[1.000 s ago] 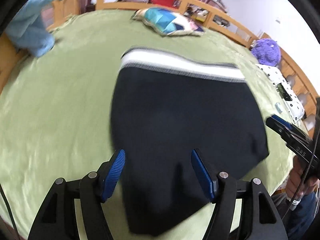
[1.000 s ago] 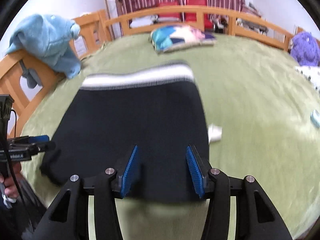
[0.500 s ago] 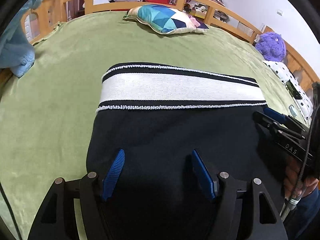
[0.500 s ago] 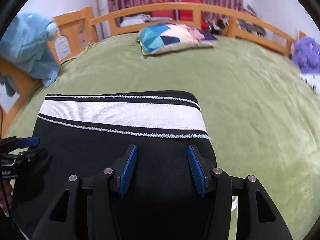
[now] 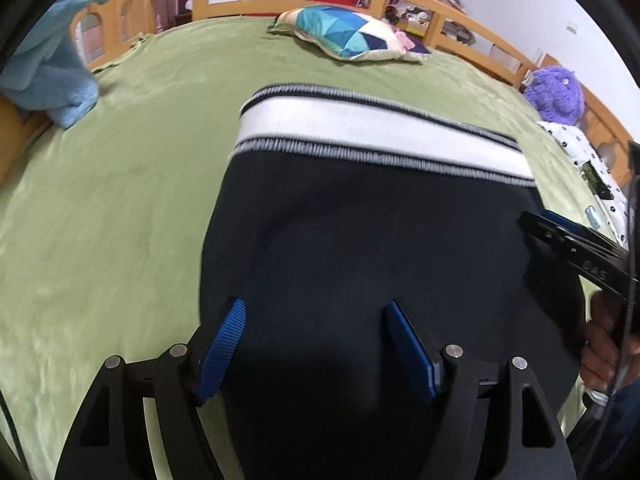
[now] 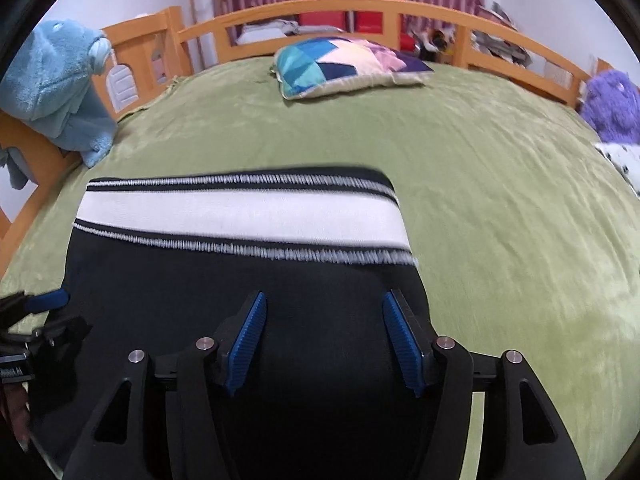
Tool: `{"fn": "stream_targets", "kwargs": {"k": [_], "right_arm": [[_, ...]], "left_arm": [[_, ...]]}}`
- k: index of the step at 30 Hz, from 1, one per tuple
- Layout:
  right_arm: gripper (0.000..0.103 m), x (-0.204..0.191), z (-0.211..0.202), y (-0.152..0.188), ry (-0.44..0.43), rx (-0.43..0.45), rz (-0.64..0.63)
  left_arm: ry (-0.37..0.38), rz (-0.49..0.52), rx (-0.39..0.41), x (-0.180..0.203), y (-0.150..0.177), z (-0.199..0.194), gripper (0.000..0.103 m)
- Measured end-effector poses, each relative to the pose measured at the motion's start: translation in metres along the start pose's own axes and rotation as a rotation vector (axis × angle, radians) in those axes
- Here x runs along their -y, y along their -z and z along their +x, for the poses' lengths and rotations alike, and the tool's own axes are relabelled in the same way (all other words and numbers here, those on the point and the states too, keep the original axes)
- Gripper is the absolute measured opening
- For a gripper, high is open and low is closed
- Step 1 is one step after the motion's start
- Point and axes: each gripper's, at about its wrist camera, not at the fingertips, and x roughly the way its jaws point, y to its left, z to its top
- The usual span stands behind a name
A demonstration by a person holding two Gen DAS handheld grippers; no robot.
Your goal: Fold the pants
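Note:
Black pants [image 5: 360,248] with a white, black-trimmed waistband [image 5: 380,138] lie flat on the green bed, waistband at the far end. They also show in the right wrist view [image 6: 248,292]. My left gripper [image 5: 316,340] is open and empty, held above the near left part of the pants. My right gripper [image 6: 322,340] is open and empty above the near right part. Each gripper shows in the other's view, the right one at the pants' right edge [image 5: 576,244], the left one at their left edge [image 6: 36,320]. The near end of the pants is hidden under the grippers.
A green blanket [image 5: 120,184] covers the bed, ringed by a wooden rail [image 6: 360,4]. A patchwork pillow [image 6: 344,64] lies at the far end. A blue plush towel [image 6: 56,88] hangs on the left rail. A purple plush toy [image 5: 556,92] and a spotted cloth [image 5: 588,160] sit at the right.
Both grippers moved in over the pants a second ago, then drew back slightly. The pants now lie flat with the waistband straight. Both grippers stayed open.

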Motion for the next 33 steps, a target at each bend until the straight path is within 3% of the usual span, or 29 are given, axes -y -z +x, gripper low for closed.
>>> {"fn": "stream_targets", "kwargs": {"k": [6,10,12,16,22,28,33], "right_arm": [[0.063,-0.002,-0.044,0.04,-0.001,-0.06,0.024],[0.061,-0.011,-0.079,0.062,0.016,-0.065,-0.015],[0.06,-0.016,-0.106,0.067,0.031,-0.018,-0.035],[0.06,-0.018,-0.175,0.077,0.052,0.112,-0.009],[0.068,-0.022,-0.248,0.092,0.083,0.211,0.019],[0.068,-0.014,-0.278,0.102,0.087,0.217,0.075],[0.087,-0.018,-0.299,0.107,0.112,0.26,0.074]], "left_arm": [[-0.062,-0.005,-0.012,0.005,0.035,-0.025,0.074],[0.013,-0.078,-0.083,0.002,0.052,-0.039,0.074],[-0.004,-0.079,-0.063,0.005,0.06,-0.056,0.074],[0.049,-0.073,0.01,0.018,0.07,-0.106,0.074],[0.006,-0.023,0.167,0.048,0.085,-0.179,0.08],[-0.058,0.015,0.242,0.068,0.098,-0.211,0.086],[-0.059,0.043,0.277,0.081,0.102,-0.23,0.092]]}}
